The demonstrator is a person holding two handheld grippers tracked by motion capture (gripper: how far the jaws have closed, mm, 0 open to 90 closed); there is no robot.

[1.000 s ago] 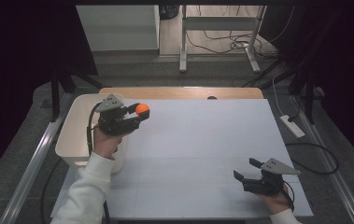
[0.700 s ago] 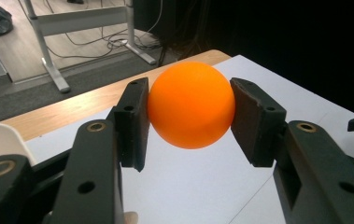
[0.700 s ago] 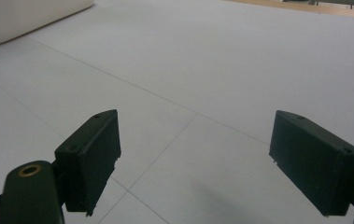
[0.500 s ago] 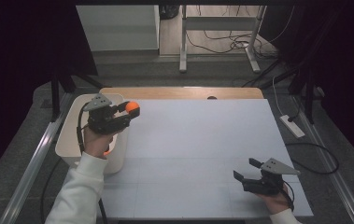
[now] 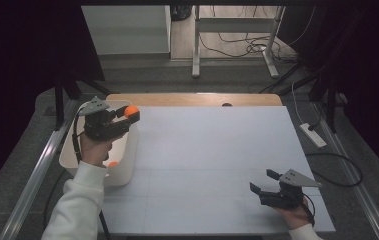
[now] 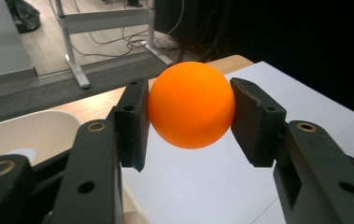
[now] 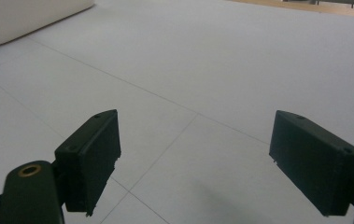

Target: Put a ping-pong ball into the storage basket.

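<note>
At the frame's upper left the left tongs (image 6: pixel 189 116) clamp a smooth orange ball (image 6: pixel 191 105) above a white rounded tub (image 5: pixel 127 150); the right tongs (image 7: pixel 193 158) gape wide over the matte worktop (image 5: pixel 212 165).

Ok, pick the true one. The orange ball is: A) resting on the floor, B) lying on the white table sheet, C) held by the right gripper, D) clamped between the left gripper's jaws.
D: the orange ball sits pinched between the jaws of the left gripper, up over the white bin.
</note>
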